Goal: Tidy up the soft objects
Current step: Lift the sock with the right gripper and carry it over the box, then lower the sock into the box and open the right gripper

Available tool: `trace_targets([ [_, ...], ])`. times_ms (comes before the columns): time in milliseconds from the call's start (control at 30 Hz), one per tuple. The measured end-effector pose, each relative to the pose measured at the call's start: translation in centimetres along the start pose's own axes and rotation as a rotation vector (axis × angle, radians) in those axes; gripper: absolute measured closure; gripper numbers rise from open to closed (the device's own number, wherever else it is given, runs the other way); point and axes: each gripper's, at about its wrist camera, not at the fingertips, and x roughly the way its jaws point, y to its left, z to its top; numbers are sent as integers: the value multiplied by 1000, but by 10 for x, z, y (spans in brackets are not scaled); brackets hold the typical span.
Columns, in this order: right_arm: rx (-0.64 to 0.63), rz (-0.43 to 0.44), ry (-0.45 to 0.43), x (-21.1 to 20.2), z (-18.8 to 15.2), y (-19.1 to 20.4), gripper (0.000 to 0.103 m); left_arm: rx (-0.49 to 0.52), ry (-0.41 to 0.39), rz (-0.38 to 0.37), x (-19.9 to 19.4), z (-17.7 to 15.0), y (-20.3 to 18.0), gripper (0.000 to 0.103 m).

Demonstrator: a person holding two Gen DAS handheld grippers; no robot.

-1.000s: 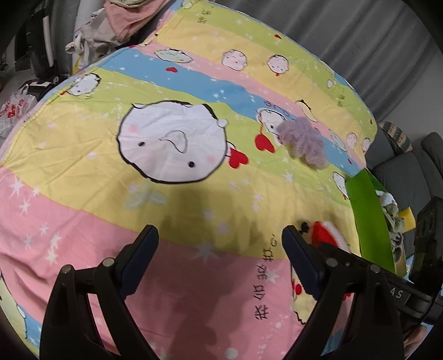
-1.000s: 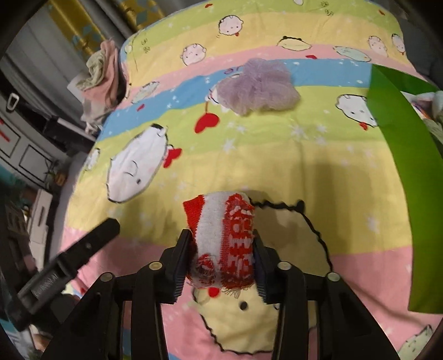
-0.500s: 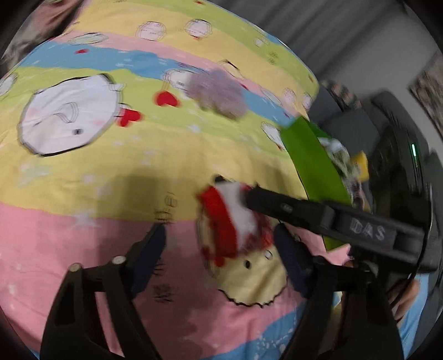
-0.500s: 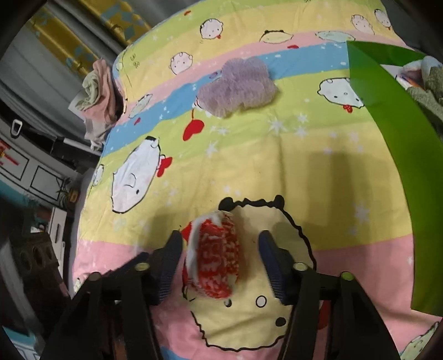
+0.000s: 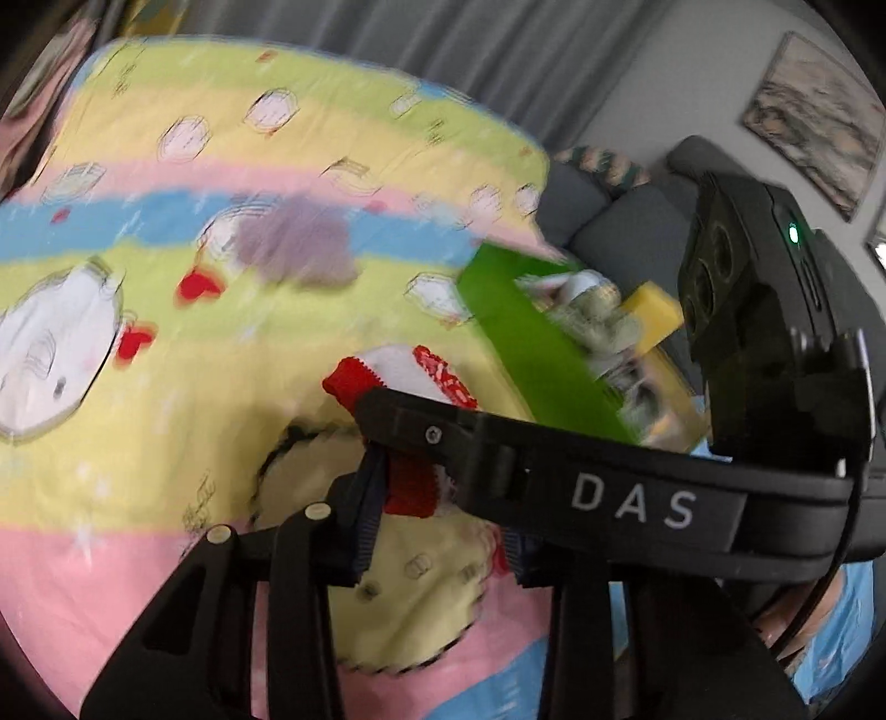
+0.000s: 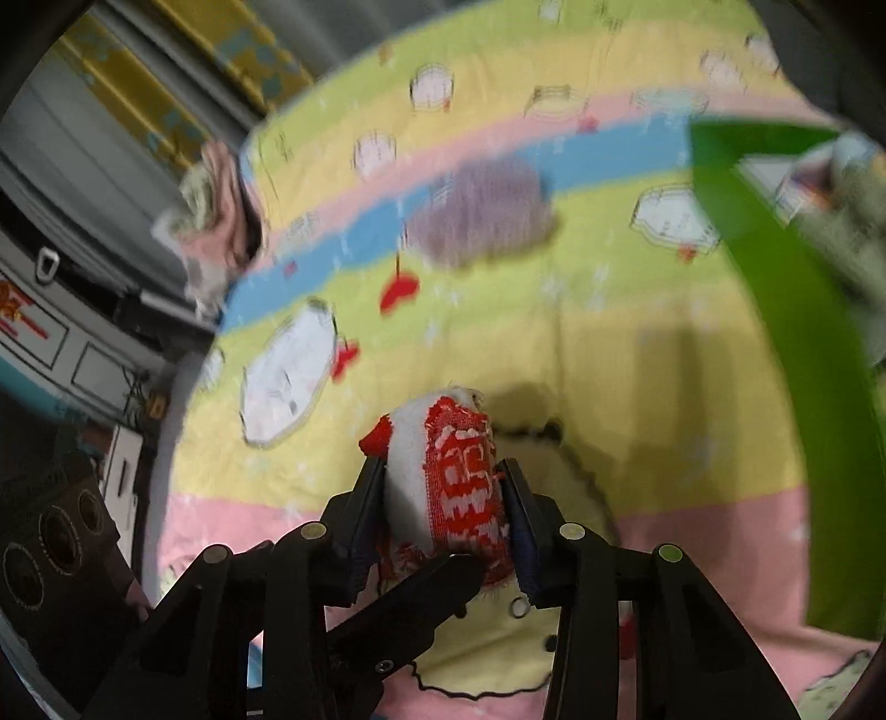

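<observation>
Red-and-white knitted sock (image 6: pixel 448 487), near the middle of the striped bedsheet (image 6: pixel 609 343), sits clamped between the right tongs (image 6: pixel 446 526), while the left tongs (image 5: pixel 437 520), which have just been closing, pinch its lower end.

Grey curtain (image 5: pixel 421 50) behind bed; framed picture (image 5: pixel 819 116) on wall; grey sofa (image 5: pixel 626 221) beside; cabinet (image 6: pixel 61 343) at left.

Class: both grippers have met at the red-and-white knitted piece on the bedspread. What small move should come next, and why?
Probably carry the red-and-white knitted piece, pinched in the right gripper, toward the green bin, which already holds soft items. The left gripper, jaws just closing, pinches its lower end.
</observation>
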Motion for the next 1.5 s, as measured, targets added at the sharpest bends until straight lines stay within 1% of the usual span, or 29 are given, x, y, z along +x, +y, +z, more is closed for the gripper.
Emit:
trace_targets([
  [100,34,-10,-126,-45,10,-13,59,61,-55,-57,-7,17,-25,68],
  [167,54,-17,-194,-70,13,-24,59,117,-93,-95,-8,26,-49,68],
  [200,62,-23,-224,-81,14,-30,59,151,-112,-125,-7,31,-64,68],
  [267,89,-56,-294,-107,16,-46,59,196,-122,-168,-4,38,-82,68],
  [333,119,-76,-336,-122,19,-59,59,244,-123,-216,4,45,-103,68],
  [467,224,-114,-424,-153,23,-98,59,306,-110,-287,26,58,-139,69],
  [633,326,-155,-452,-169,20,-138,59,368,-50,-357,58,64,-176,69],
  [733,387,-183,-437,-170,17,-165,59,376,8,-382,81,63,-192,69],
  [833,428,-202,-399,-162,19,-184,59,372,59,-382,98,58,-202,69],
  [1000,482,-225,-336,-150,14,-207,59,353,137,-340,121,52,-207,69],
  [1067,488,-231,-321,-148,14,-208,59,351,144,-322,123,50,-208,66],
  [1100,488,-235,-316,-148,14,-208,59,350,141,-318,122,49,-208,62],
  [1133,486,-241,-313,-148,14,-205,55,349,138,-314,119,48,-208,56],
  [1167,484,-245,-315,-149,14,-204,47,348,134,-315,116,48,-207,51],
  [1200,479,-248,-323,-150,15,-202,43,348,130,-313,113,49,-206,40],
  [1233,470,-249,-338,-153,14,-198,32,352,119,-308,107,49,-204,29],
  [1267,457,-246,-362,-156,14,-193,26,358,104,-298,100,49,-201,26],
  [1367,434,-247,-403,-163,14,-184,24,356,51,-248,78,51,-186,23],
  [1400,418,-253,-416,-165,14,-178,24,350,38,-241,72,53,-180,19],
  [1433,408,-256,-422,-166,15,-175,23,339,19,-232,63,57,-172,13],
  [1500,374,-255,-445,-169,16,-161,21,317,-13,-196,49,63,-157,10],
])
